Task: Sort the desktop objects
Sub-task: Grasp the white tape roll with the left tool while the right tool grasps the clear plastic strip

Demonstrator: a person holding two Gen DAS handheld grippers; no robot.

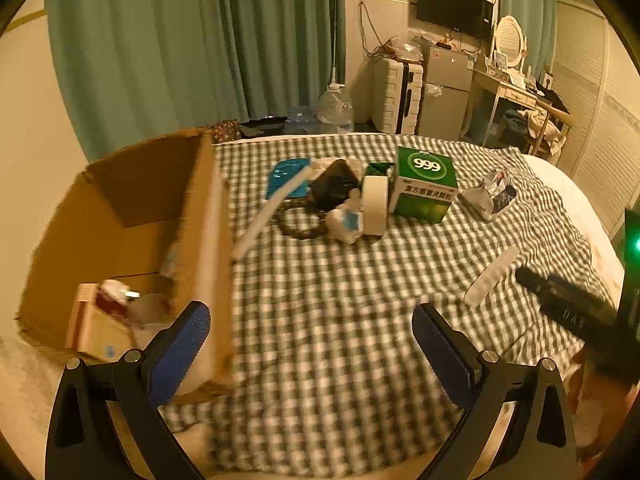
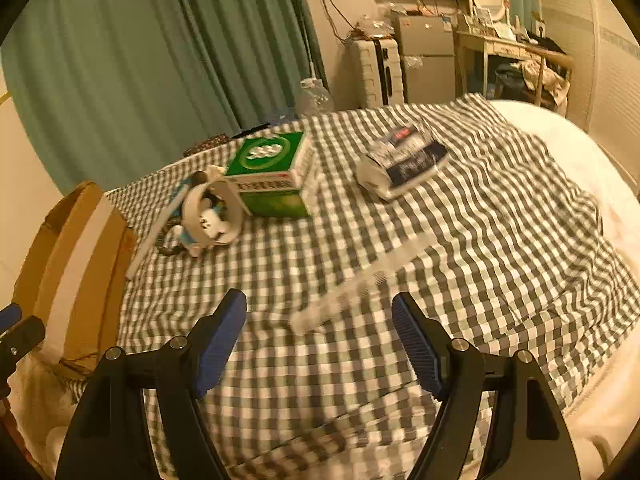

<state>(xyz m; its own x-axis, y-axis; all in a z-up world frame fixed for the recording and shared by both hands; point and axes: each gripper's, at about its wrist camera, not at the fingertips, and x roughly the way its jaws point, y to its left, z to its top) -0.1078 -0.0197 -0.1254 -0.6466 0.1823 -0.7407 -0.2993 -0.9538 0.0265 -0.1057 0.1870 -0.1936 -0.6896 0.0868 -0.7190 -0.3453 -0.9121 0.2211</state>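
The desktop objects lie clustered toward the far edge of the checked cloth [image 1: 340,280]: a green box [image 1: 426,186] marked "999", a white tape roll [image 1: 376,204] touching it, a crumpled packet [image 2: 404,158] apart. A pale strip [image 2: 352,292] lies just ahead of the right gripper [image 2: 320,322], fingers spread, empty. Left gripper [image 1: 312,334] spread wide beside the cardboard box [image 1: 132,208].

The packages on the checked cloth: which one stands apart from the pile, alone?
The crumpled white-and-dark pack. It lies alone on the cloth, right of the green box, which touches the tape roll and the pile.
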